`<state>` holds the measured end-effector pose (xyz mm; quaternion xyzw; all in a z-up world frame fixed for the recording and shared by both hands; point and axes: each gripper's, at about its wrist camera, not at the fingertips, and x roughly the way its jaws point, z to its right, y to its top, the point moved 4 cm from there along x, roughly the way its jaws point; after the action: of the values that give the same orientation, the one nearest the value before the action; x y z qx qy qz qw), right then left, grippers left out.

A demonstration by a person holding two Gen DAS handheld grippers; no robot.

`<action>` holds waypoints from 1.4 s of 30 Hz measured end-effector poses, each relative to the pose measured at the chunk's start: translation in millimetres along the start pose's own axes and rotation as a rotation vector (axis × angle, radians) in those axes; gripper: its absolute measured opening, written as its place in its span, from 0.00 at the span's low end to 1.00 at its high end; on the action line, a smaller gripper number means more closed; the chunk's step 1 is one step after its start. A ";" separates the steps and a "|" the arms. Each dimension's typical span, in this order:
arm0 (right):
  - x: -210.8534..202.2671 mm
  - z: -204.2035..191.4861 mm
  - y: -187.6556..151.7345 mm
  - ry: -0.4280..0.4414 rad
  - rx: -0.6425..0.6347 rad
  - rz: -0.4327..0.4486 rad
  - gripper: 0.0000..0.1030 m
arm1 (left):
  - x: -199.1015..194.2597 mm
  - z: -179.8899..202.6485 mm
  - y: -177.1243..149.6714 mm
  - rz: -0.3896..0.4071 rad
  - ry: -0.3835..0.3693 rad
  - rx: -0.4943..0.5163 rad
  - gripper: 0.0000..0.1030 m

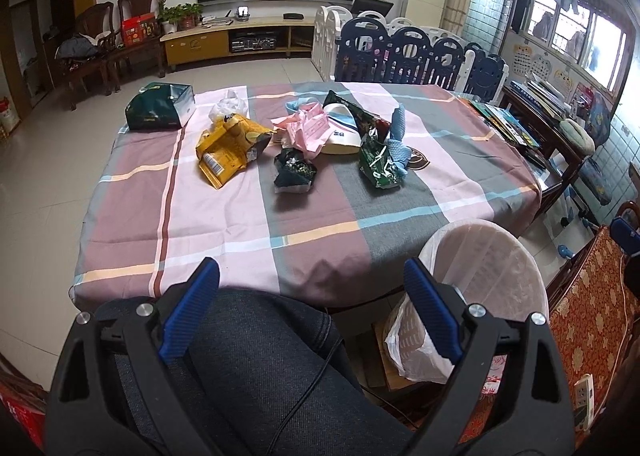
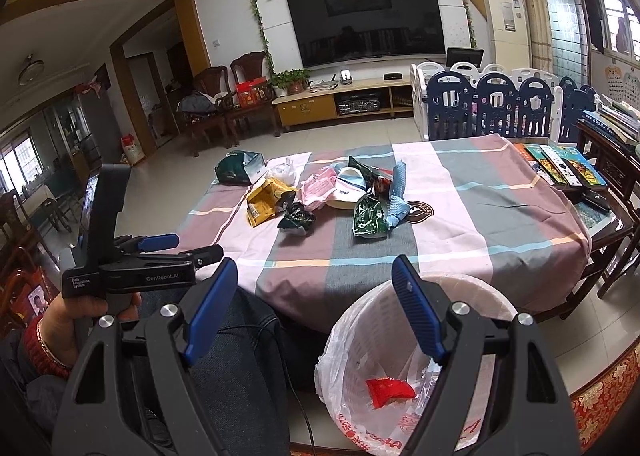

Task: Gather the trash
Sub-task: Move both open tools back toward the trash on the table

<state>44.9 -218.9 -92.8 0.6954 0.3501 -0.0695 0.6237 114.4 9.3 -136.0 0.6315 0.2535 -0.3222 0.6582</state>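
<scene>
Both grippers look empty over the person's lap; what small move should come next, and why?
Probably reach the right gripper forward toward the green snack bag, the wrapper lying nearest on its side. Its jaws stand open with nothing between them, a red wrapper already lies in the lined white bin, and the litter still sits on the checked tablecloth.

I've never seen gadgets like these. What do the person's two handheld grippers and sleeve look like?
Each gripper, left gripper and right gripper, has black plastic arms, silver bolts and ribbed blue fingers. The left one's side reads "GenRobot.AI". A thin black cable trails over jeans. The left hand shows a red cuff and bangle.
</scene>
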 end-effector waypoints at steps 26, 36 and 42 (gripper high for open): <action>12.6 -9.8 -4.0 0.013 -0.011 -0.023 0.76 | 1.2 -17.5 -7.6 -0.010 0.016 -0.043 0.90; 19.9 -13.1 -10.4 0.018 -0.001 -0.031 0.76 | 3.9 -29.7 -8.8 -0.012 0.030 -0.078 0.90; 38.7 -15.0 -16.8 0.028 0.025 -0.056 0.76 | 11.7 -46.3 -12.5 -0.019 0.038 -0.119 0.90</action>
<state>59.0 -190.0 -124.0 0.6941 0.3771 -0.0814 0.6077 116.3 54.1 -156.4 0.5948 0.2906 -0.3010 0.6864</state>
